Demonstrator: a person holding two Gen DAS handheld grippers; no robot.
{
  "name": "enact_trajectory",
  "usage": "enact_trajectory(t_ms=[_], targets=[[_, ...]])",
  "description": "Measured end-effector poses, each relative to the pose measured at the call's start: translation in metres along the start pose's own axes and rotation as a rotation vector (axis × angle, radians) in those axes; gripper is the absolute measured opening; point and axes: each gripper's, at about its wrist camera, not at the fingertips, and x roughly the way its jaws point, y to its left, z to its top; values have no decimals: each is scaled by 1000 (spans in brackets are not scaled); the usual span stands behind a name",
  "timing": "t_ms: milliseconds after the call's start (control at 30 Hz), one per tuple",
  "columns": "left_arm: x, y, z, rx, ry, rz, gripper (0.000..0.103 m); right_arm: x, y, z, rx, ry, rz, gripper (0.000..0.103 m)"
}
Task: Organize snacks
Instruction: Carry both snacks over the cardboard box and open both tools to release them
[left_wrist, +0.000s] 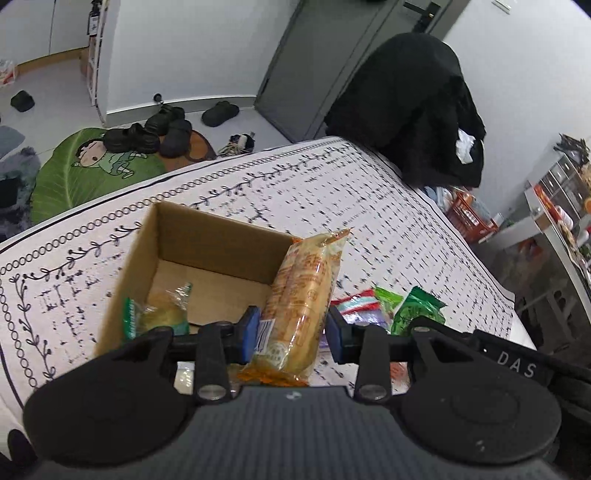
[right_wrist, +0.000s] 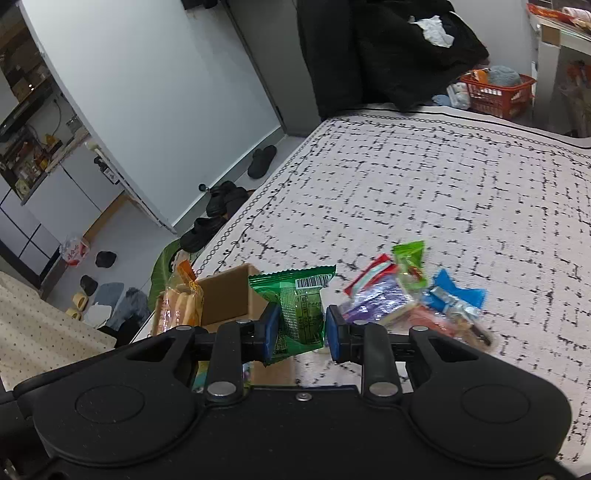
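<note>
My left gripper (left_wrist: 291, 334) is shut on an orange bread packet (left_wrist: 299, 302) and holds it above the near right corner of an open cardboard box (left_wrist: 218, 240). A clear and green wrapped snack (left_wrist: 162, 314) lies inside the box at its near left. My right gripper (right_wrist: 300, 328) is shut on a green snack packet (right_wrist: 299, 306), held up just right of the box (right_wrist: 229, 295). The bread packet also shows in the right wrist view (right_wrist: 181, 302). A pile of loose snacks (right_wrist: 413, 295) lies on the patterned tablecloth (right_wrist: 424, 184) to the right.
A black coat (left_wrist: 410, 107) hangs over a chair at the table's far side. An orange basket (right_wrist: 495, 92) sits on the floor beyond. Shoes (left_wrist: 155, 133) and a green cartoon mat (left_wrist: 88, 166) lie on the floor left of the table.
</note>
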Motion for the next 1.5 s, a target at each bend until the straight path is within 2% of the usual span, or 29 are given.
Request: enact_trajectory(t_ms=[433,933,1233,1300,1500], targets=[[10,48,18,-58,13,32,37,29,40,-3,-32,35,2,27],[24,69,17,-96,3,28,38,51,58,-11,-55,82,-4,27],[22,75,19,-115,-5,41,44,52,59,-10,-17,86,0,35],[21,76,19,-121,-7,43,46,50,57,-10,-10,80,-3,43],[21,76,18,-127,1,55,63,45,51,-10,5,67,-4,48]])
